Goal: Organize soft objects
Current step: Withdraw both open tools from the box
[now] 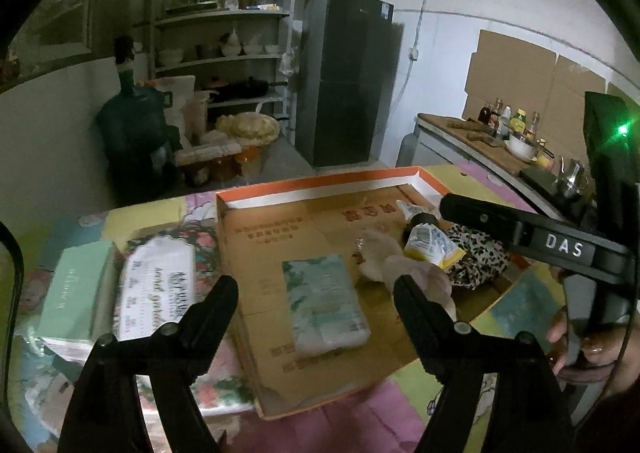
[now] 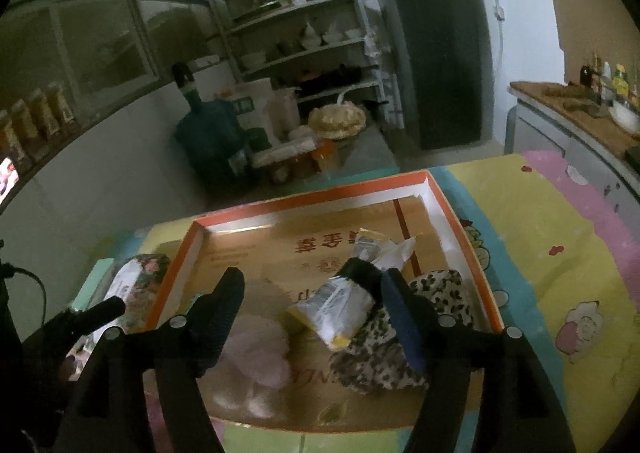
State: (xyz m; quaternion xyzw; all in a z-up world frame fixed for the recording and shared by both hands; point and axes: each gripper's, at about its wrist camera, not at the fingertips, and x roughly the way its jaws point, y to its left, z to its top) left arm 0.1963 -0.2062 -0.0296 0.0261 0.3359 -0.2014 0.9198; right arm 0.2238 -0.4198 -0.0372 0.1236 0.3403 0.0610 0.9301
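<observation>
An orange-rimmed cardboard tray [image 1: 320, 183] [image 2: 312, 189] lies on the table. In it are a pale green tissue pack [image 1: 324, 303], a pink plush item [image 2: 256, 349] [image 1: 384, 265], a yellow-and-white pouch [image 2: 332, 309] [image 1: 432, 245] and a leopard-print cloth [image 2: 376, 357] [image 1: 476, 253]. My left gripper [image 1: 314, 301] is open and empty over the tissue pack. My right gripper [image 2: 312, 293] is open and empty above the pouch and plush; it also shows in the left wrist view [image 1: 520, 229]. A floral wipes pack [image 1: 156, 285] and a mint box [image 1: 80, 289] lie left of the tray.
The table wears a yellow and pink cartoon cloth [image 2: 560, 253]. Beyond it stand a shelf rack [image 1: 224, 33], a dark fridge [image 1: 344, 77], a water jug [image 1: 132, 121] and a counter with bottles [image 1: 508, 125].
</observation>
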